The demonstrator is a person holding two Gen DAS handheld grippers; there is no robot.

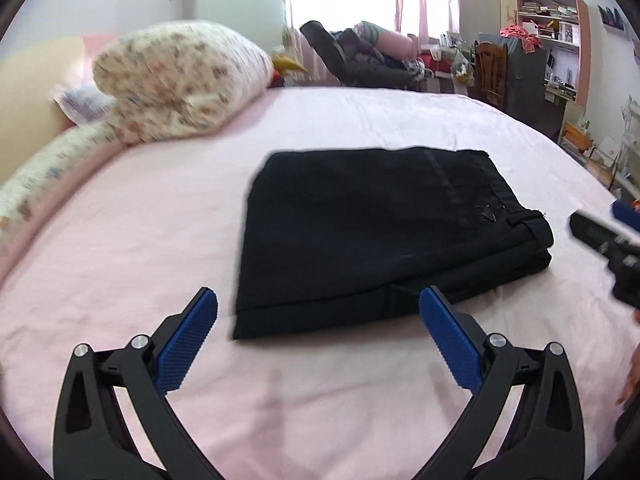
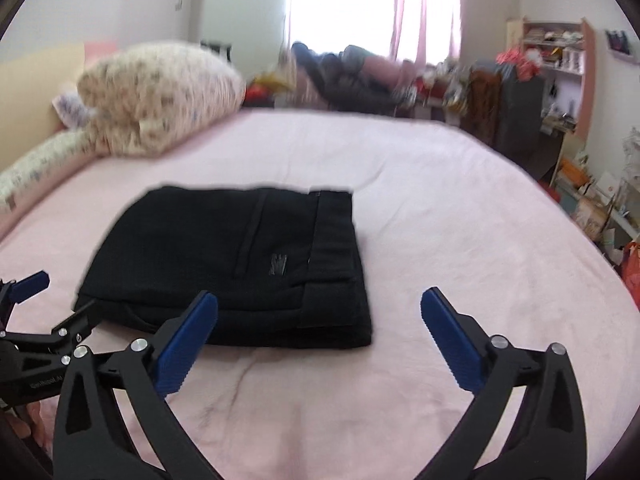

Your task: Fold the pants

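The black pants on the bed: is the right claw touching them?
Apart. In the right wrist view the right claw stands open, and pink sheet shows between its fingertips and the folded black pants, nothing pinched.

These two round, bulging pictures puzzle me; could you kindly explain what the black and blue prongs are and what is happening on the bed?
No robot here: a person holds a hand-gripped clamp tool in each hand, each with a wide-angle camera looking along its two fingers. One picture comes from the left gripper, the other from the right gripper; each also catches the other tool at its edge. Both stand wide open and hold nothing. On the pink bed sheet lie black pants, folded into a compact stack. A floral quilt is rolled up at the far left.
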